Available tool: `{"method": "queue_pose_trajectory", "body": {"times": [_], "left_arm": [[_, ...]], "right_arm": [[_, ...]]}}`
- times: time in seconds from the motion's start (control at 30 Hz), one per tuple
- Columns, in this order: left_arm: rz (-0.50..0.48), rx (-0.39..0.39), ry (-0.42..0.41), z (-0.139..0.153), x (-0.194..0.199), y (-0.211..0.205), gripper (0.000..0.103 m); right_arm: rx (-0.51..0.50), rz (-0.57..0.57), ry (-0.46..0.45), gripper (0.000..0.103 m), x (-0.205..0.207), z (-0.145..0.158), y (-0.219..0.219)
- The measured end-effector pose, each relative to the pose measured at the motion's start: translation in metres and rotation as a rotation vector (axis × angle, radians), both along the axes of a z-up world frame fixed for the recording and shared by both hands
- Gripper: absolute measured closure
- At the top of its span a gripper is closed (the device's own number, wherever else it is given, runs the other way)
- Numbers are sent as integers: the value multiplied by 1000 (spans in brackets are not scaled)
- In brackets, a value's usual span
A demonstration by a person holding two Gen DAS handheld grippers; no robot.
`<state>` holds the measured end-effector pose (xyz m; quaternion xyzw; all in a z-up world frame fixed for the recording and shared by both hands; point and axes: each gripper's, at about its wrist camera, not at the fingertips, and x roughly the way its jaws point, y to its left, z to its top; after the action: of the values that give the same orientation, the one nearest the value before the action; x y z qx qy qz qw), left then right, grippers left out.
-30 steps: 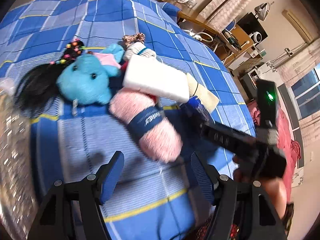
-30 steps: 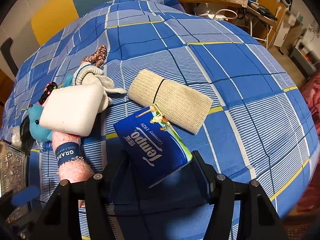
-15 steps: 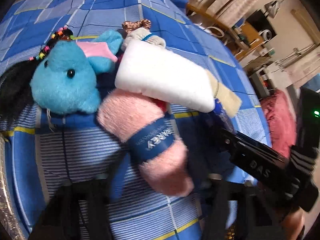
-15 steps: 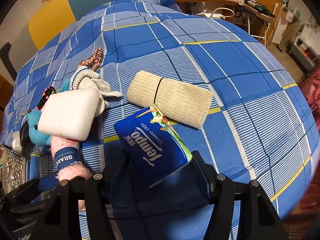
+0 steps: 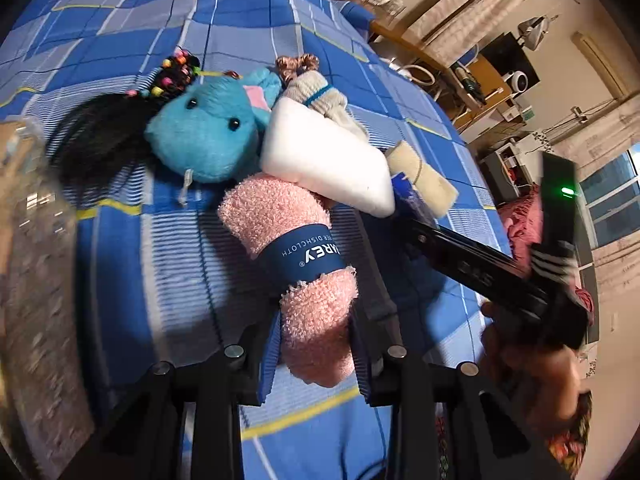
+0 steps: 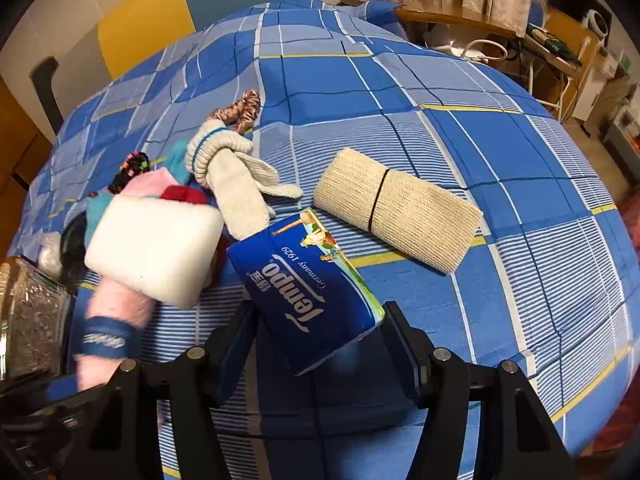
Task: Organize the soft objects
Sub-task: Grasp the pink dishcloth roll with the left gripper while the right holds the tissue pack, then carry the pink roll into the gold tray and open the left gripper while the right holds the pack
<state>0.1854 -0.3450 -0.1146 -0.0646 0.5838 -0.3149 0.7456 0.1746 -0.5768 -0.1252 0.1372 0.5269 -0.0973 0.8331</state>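
Observation:
A pink rolled dishcloth (image 5: pixel 280 216) with a navy band lies on the blue checked bedcover (image 5: pixel 248 8). Its near end sits between the pads of my left gripper (image 5: pixel 314 356), whose jaws are closing and pinching it. Its far end is tucked under a white foam block (image 5: pixel 324 164). My right gripper (image 6: pixel 316 340) is shut on a blue Tempo tissue pack (image 6: pixel 304 280) and holds it tilted over the cover. A blue plush (image 5: pixel 204 140), cream socks (image 6: pixel 236 176), a beige rolled cloth (image 6: pixel 400 220) and a brown scrunchie (image 6: pixel 240 112) lie around.
A black hairpiece with coloured beads (image 5: pixel 100 136) lies left of the plush. A glittery box (image 6: pixel 28 312) stands at the left edge. A wooden desk (image 6: pixel 440 16) and shelves stand beyond the bed. The cover's right side (image 6: pixel 540 184) is bare.
My left gripper moved forward over the pink dishcloth and its jaws narrowed from wide apart to pinching the roll's near end. The right gripper kept still with the tissue pack.

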Motion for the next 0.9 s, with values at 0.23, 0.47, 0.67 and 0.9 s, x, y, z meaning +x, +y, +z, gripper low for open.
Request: {"method": "queue_pose_trajectory", "body": {"times": [0.23, 0.47, 0.67, 0.9], "left_arm": [[-8, -80, -4, 26, -15, 30, 72], [-35, -169, -79, 74, -27, 58, 72], [-36, -220, -185, 126, -29, 100, 72], [-11, -202, -295, 168, -15, 164, 72]], "right_arm": [[8, -64, -45, 39, -12, 8, 0], [-6, -70, -53, 39, -17, 11, 15], [-11, -98, -83, 40, -24, 15, 16], [1, -152, -155, 40, -36, 27, 16]]}}
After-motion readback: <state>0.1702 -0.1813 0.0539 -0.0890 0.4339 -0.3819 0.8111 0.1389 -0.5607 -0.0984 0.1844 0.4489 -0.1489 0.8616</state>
